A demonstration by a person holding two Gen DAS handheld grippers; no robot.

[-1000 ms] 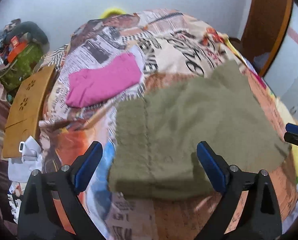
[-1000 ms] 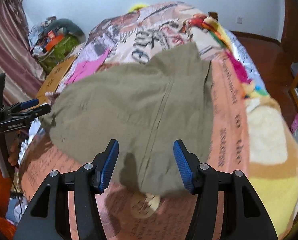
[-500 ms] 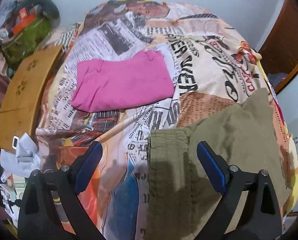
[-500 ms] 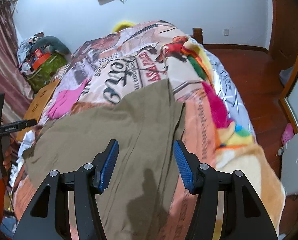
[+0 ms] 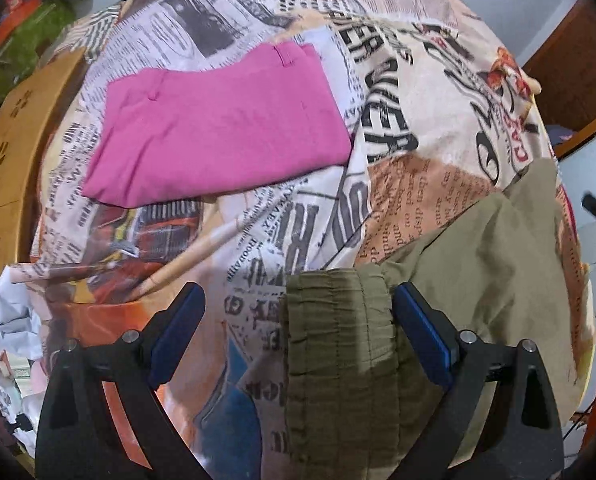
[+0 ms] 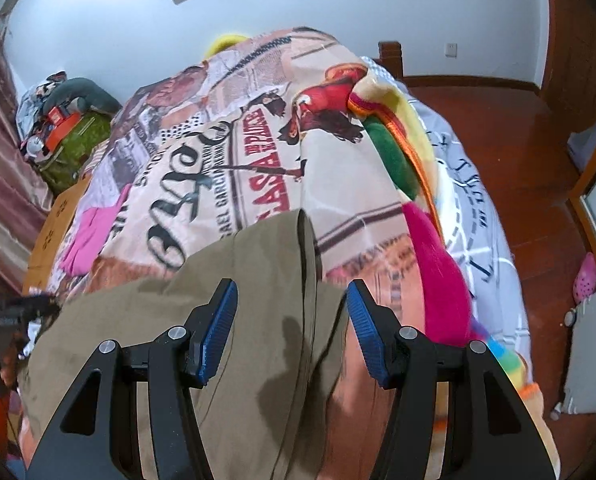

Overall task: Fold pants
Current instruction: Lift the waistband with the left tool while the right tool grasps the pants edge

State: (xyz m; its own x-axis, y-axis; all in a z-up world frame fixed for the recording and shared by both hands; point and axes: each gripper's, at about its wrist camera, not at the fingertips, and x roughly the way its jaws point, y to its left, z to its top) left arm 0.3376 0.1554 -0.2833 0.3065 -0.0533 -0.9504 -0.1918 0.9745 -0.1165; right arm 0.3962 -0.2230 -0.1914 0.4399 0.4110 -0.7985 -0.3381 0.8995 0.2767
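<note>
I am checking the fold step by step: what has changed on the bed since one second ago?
Both open grippers travelled over the olive pants: the left gripper toward the gathered waistband, the right gripper toward the far leg end. Neither has taken hold of anything. The olive pants and the folded pink pants lie as before.

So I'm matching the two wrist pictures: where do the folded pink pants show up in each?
Left wrist view: the pink pants lie large in the upper left-centre, flat on the printed bedspread.
Right wrist view: the pink pants are a small patch at the left edge of the bed.
Shared landmark: the olive pants in the foreground of both.
</note>
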